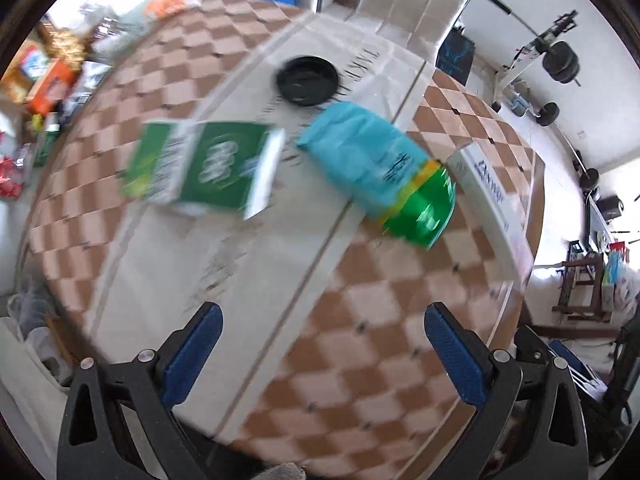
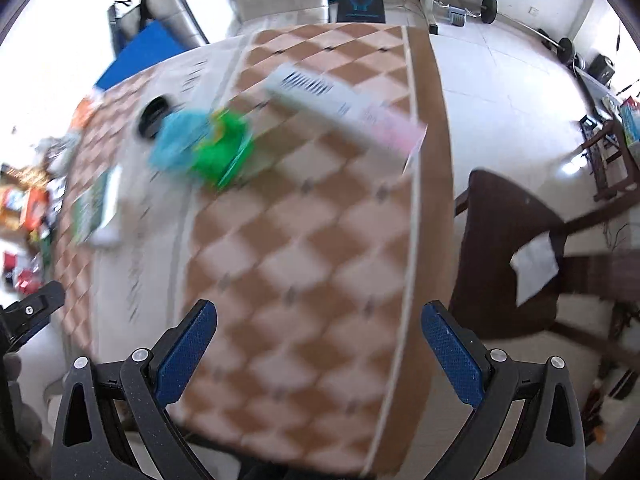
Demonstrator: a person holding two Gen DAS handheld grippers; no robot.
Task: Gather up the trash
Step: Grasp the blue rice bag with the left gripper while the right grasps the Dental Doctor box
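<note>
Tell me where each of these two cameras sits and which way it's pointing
Left wrist: on the left gripper, looking down on the checkered table; open blue-padded jaws show.
Right wrist: on the right gripper, looking down at the table's edge and a dark chair; open jaws show.
Shared: green carton, blue-green bag, black lid, white box.

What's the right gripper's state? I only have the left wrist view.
Observer: The right gripper is open, with nothing between its fingers, above the checkered tablecloth.
Operator: Anything beside the table on that side?
Observer: A dark wooden chair stands by the table's edge, with a white sheet on its seat.
Operator: And the long white box?
Observer: The long white box shows barcode-like stripes at its far end. It's blurred, so I can't read them.
</note>
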